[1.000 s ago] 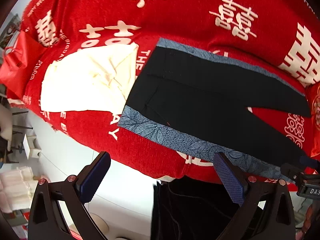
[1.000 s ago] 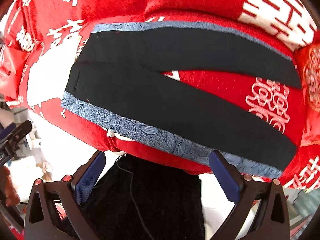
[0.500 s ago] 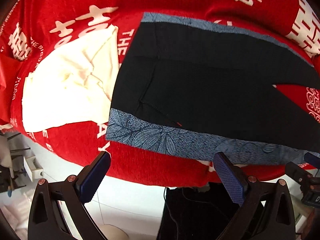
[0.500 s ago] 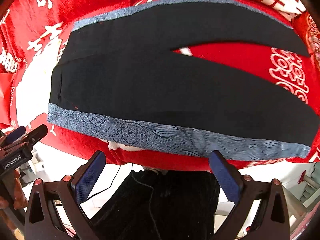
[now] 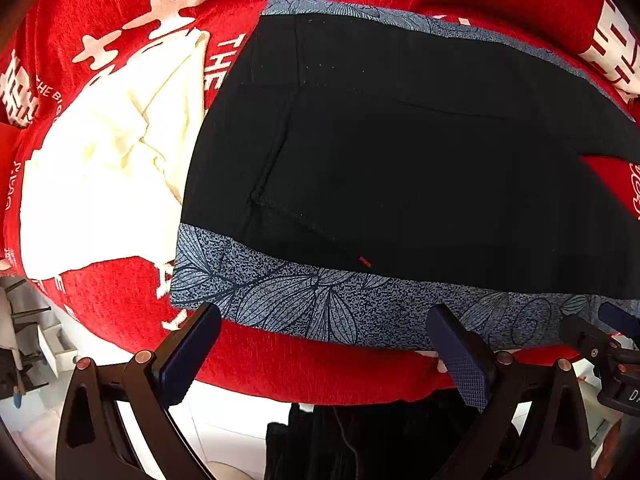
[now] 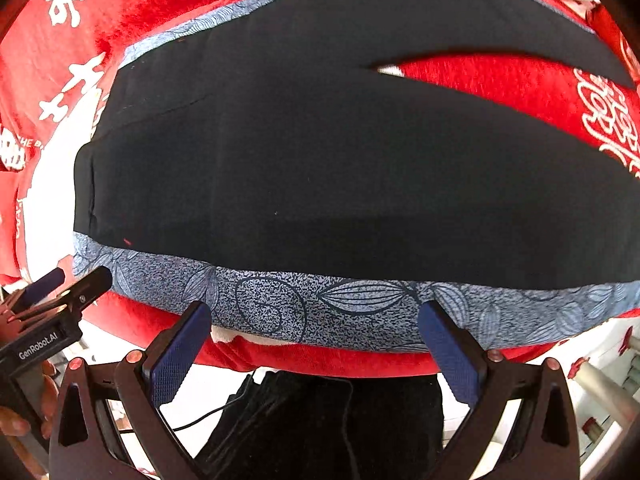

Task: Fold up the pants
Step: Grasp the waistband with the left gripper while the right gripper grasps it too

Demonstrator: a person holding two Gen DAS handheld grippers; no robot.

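1. The pants [image 5: 400,168] are laid flat on a worktop covered by a red cloth [image 5: 280,364] printed with white characters. The black panels face up, and a blue patterned stripe [image 5: 320,308] runs along the near edge.
2. The long axis of the pants runs left to right across both views. The waist end lies to the left and the two legs part toward the right, where red cloth shows between them in the right wrist view [image 6: 500,84].
3. A cream garment [image 5: 108,184] lies just beside the waist end, on its left.
4. The left hand-held gripper [image 5: 332,356] is positioned at the near edge, below the waist end of the stripe. Its fingers are spread wide and nothing is held between them. Contact with the cloth cannot be confirmed.
5. The right hand-held gripper [image 6: 316,348] is positioned further along the same stripe [image 6: 360,312], toward the legs. It is likewise spread wide and empty, with the stripe directly ahead of its fingertips.
6. The waist corner is nearer to the left hand-held gripper; the near leg is nearer to the right one.
7. It is judged that no fold has yet been made, and that the near edge is to be gripped at two points and carried away over the far leg.
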